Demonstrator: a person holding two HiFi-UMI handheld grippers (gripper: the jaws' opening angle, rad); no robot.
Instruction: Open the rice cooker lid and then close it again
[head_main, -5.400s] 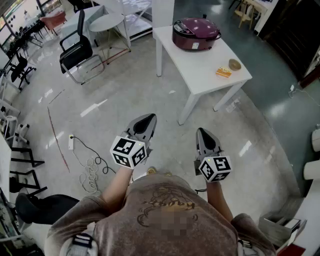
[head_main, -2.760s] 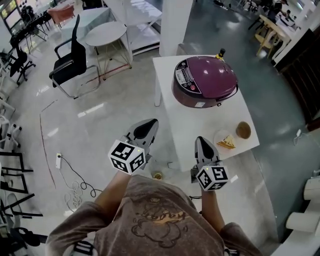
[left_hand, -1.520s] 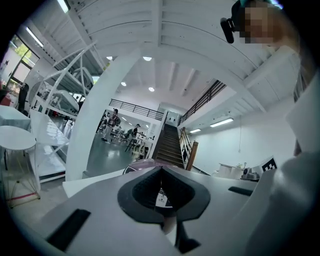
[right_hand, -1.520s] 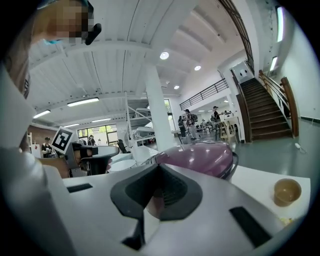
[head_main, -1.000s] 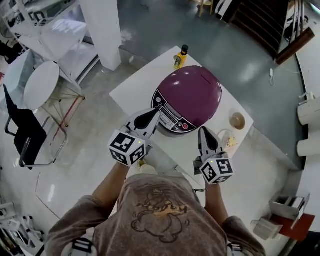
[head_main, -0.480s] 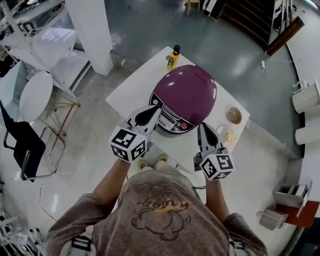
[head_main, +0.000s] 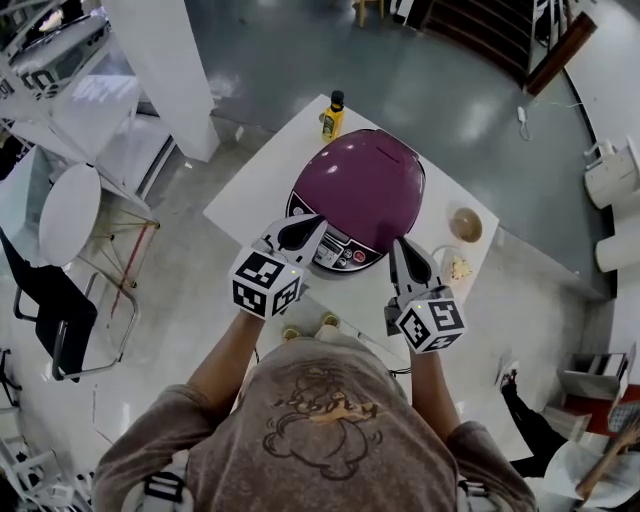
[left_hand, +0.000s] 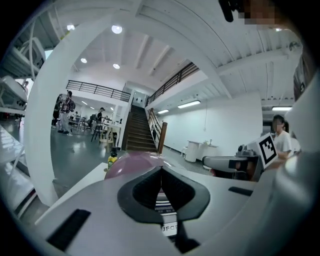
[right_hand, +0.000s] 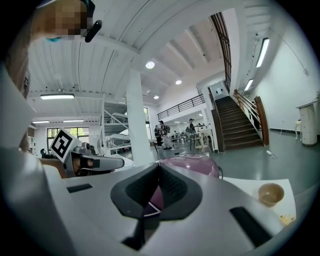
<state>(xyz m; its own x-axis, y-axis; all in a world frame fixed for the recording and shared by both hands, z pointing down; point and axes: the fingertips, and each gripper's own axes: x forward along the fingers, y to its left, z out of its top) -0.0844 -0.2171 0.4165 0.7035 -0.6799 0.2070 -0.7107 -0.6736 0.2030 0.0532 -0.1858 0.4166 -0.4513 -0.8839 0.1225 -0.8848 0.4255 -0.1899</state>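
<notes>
Tabletop (head_main: 250, 195): white and rectangular, set cornerwise to the person; it carries the cooker, a bottle and a bowl.
Rice cooker (head_main: 365, 185): purple and round, at the middle of the tabletop, with its control panel (head_main: 335, 255) facing the person.
Lid (head_main: 372, 170): down, lying flush on the cooker body.
Left tool (head_main: 310, 222): jaws clenched together with nothing between them, tips over the panel's left end; contact cannot be told.
Right tool (head_main: 398, 243): jaws clenched together and empty, tips at the cooker's front right edge, just beside the panel.
Bowl (head_main: 465, 224): small and brown, right of the cooker, apart from it.
Bottle (head_main: 331, 115): yellow with a dark cap, upright at the far corner behind the cooker.
</notes>
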